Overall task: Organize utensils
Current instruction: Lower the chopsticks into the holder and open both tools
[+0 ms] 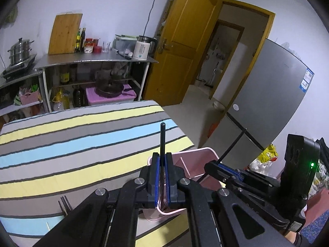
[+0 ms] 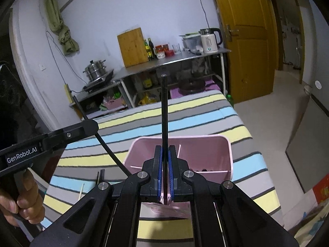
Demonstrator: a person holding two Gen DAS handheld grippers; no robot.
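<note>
The black utensil's (image 1: 162,142) lower end hides between gripper pads.

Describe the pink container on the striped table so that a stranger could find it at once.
Start from the table covered with a striped cloth in yellow, blue and grey. Near its front edge, below the right gripper and beside the left gripper, stands the pink plastic basket. It is the only pink, box-shaped thing on the cloth, with thin dividers inside; its neighbours are slim dark utensils lying flat.
</note>
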